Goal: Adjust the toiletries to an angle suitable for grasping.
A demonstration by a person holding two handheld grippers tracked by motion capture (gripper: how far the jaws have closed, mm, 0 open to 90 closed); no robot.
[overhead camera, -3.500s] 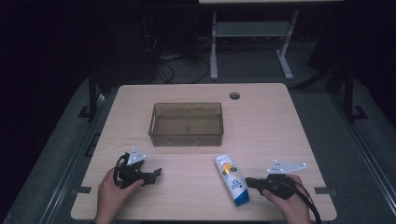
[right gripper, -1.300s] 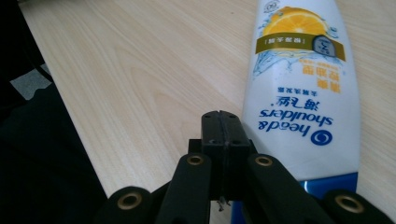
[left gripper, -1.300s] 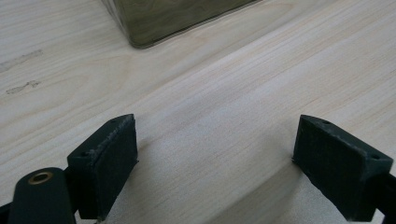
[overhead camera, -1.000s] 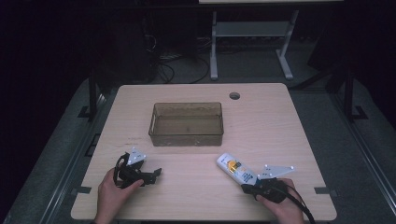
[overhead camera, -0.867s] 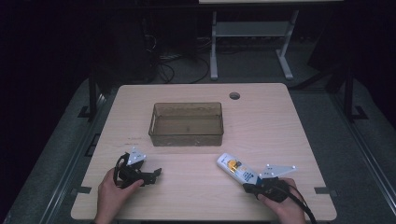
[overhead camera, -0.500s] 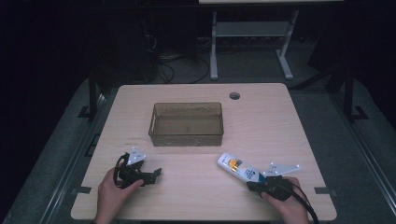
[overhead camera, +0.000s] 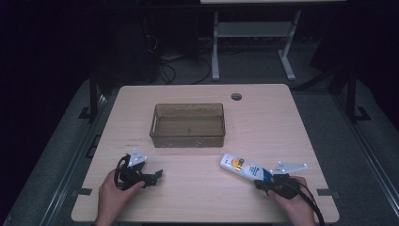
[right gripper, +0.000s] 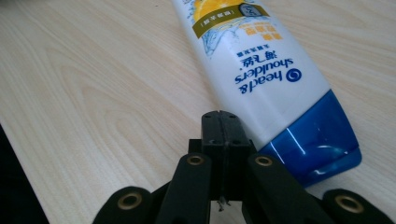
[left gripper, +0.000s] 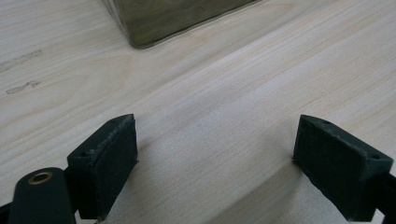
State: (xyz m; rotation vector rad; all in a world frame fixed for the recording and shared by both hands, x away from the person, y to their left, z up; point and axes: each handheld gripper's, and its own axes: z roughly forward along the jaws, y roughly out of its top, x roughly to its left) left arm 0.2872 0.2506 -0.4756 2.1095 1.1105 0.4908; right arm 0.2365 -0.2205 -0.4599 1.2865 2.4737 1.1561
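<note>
The right gripper [right gripper: 219, 116], jaws pressed together on nothing, touches the blue-capped end of the shampoo bottle [overhead camera: 244, 167] lying near the table's [overhead camera: 263, 117] front right edge (bare wood between it and the bin [overhead camera: 188, 125]). The left gripper [left gripper: 215, 163] rests wide open.

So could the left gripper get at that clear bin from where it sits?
Probably yes. The left gripper is open with nothing between its jaws, and bare table lies between it and the bin; the bottle lies off to the right.
</note>
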